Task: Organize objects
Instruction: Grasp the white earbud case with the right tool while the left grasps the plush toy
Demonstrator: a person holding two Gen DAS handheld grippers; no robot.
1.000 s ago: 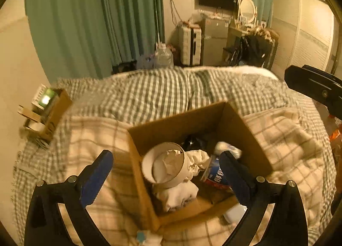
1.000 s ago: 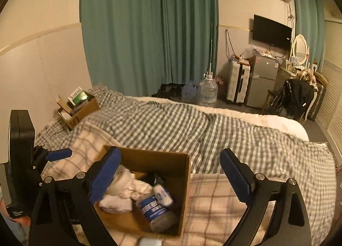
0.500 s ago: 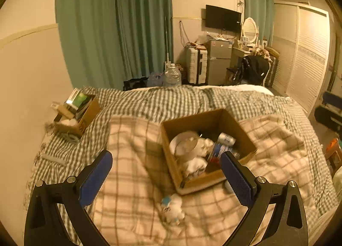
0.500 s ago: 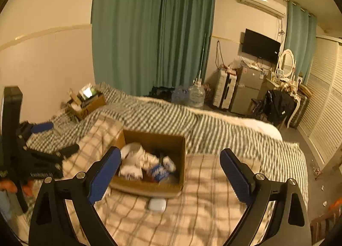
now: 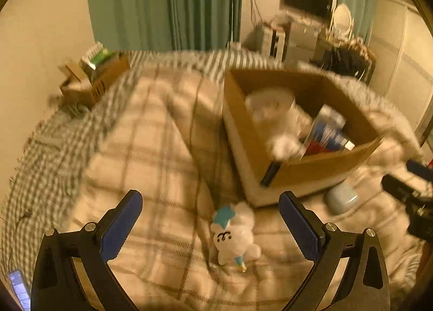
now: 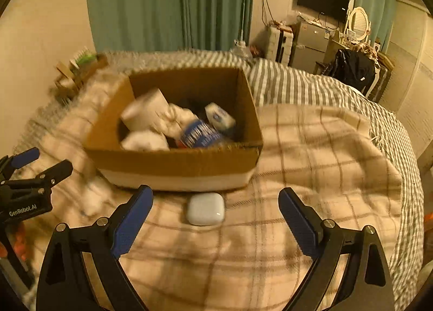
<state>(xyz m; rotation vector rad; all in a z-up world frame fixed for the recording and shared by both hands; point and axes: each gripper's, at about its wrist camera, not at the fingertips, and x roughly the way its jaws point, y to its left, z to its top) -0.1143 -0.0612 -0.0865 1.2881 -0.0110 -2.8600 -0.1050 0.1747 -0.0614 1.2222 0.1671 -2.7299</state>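
A cardboard box (image 5: 319, 167) (image 6: 173, 161) sits on the plaid blanket and holds white cloth, a paper roll and blue-labelled bottles. A small white plush toy (image 5: 235, 235) with a teal tuft lies in front of the box, between the fingers of my open, empty left gripper (image 5: 211, 227). A white earbud case (image 6: 205, 208) (image 5: 341, 199) lies by the box's near wall, just ahead of my open, empty right gripper (image 6: 215, 224). The left gripper also shows at the left edge of the right wrist view (image 6: 35, 173).
A smaller cardboard box (image 5: 94, 78) of items stands at the bed's far left by the wall. A phone (image 5: 19, 289) lies at the lower left. Green curtains, a fridge (image 6: 311, 46), a TV and a dresser stand beyond the bed.
Both grippers have dropped lower and closer to the bed. The left one now straddles the plush toy; the right one now faces the earbud case. Both stayed open.
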